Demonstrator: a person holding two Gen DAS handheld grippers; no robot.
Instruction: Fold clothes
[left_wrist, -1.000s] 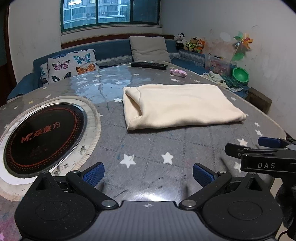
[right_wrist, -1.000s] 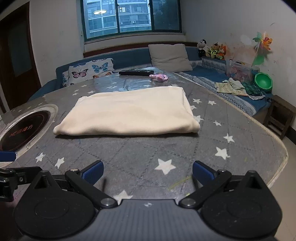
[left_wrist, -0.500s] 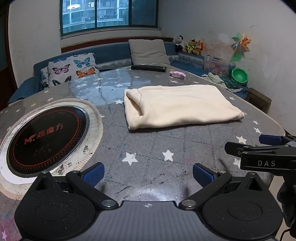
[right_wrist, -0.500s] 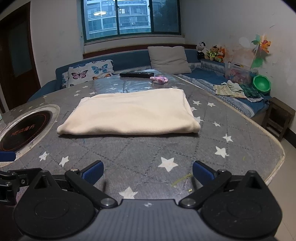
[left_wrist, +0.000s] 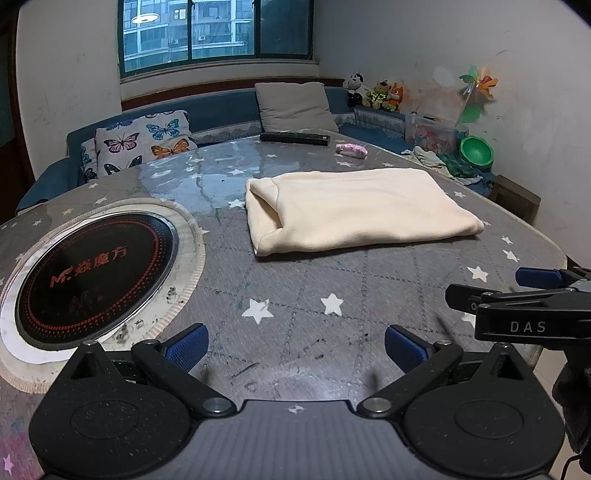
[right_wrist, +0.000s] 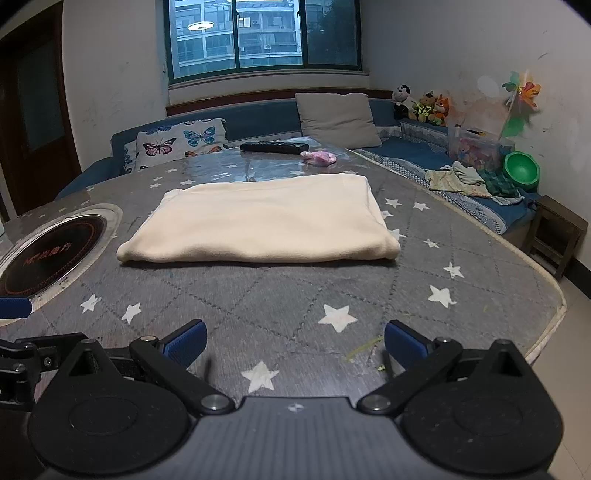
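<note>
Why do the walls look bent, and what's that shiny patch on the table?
Left wrist view: the fisheye lens bows the walls and darkens the corners; the shiny patch is window light reflecting off the table's glossy cover. Right wrist view: same bending, and the glare sits behind the folded cream cloth.

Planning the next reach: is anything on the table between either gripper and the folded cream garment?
Nothing visible. Only bare star-patterned tablecloth lies between the open right gripper and the cream garment, and likewise before the open left gripper. The induction hob sits off to the left; the remote lies beyond the garment.
</note>
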